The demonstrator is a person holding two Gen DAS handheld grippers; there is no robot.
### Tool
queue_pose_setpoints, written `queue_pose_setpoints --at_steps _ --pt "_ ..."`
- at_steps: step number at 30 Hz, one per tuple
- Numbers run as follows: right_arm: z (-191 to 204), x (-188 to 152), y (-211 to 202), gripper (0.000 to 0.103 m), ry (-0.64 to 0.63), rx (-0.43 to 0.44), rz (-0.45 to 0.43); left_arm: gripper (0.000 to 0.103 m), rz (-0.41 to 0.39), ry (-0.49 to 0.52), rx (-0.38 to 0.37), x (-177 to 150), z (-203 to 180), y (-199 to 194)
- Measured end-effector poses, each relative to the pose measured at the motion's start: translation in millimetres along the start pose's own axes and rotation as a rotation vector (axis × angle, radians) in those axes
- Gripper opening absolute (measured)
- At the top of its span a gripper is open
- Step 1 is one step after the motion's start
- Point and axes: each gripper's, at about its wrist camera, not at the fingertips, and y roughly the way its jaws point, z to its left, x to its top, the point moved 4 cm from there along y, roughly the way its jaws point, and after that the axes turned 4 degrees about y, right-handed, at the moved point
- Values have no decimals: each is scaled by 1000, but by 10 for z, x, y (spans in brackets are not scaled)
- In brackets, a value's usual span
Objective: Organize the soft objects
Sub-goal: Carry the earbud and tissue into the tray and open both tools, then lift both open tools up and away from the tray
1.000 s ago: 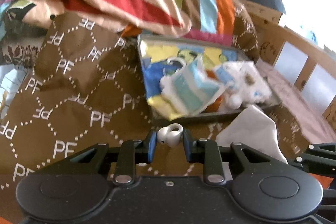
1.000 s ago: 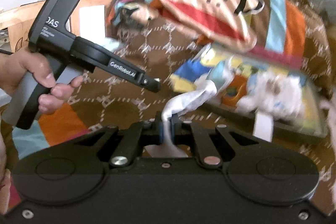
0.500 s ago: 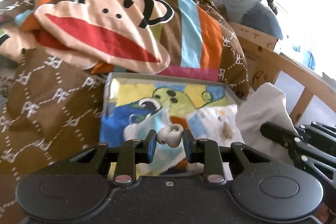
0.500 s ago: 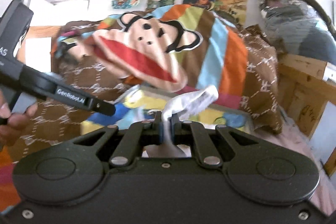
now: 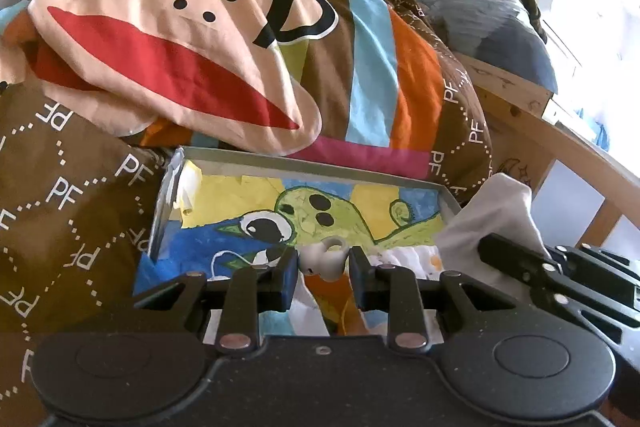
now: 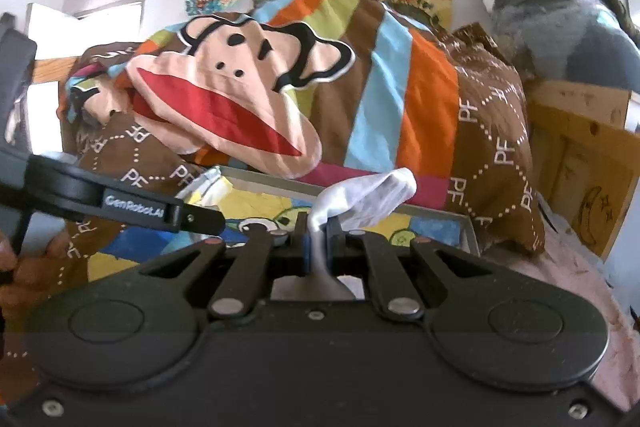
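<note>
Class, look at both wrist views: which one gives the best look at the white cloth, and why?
The right wrist view: the white cloth sits centre frame, pinched in the shut right gripper, its free end flopping forward. The left wrist view shows only a side fold at the right edge, partly behind that gripper.

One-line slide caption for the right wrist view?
Right tongs shut on a white cloth, above the shallow box on the monkey-print bedding.

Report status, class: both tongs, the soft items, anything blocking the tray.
Left tongs shut on white ring toy. Right tongs shut on white cloth. Both over tray. Monkey pillow overhangs its far rim.
</note>
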Motion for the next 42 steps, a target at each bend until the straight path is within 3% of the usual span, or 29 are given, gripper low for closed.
queue_pose_setpoints --at_steps 4,16,22,25,28,33,42 --pt "-45 -106 146 2 19 -25 43 30 5 56 24 -23 -80 80" --pt "-295 -421 458 3 124 -52 181 30 48 81 76 -68 -183 341" --pt "-323 -521 524 5 133 -58 208 31 77 90 79 -72 -228 395" --pt "-312 -499 491 14 132 -65 204 44 84 102 76 -46 -251 377" --pt "-332 -470 445 44 136 -78 197 47 78 78 72 -11 -242 337" --pt "-379 -405 352 54 149 -79 185 53 61 57 78 40 -233 251" --pt "-474 -322 194 82 172 -95 158 68 9 28 94 151 -228 41"
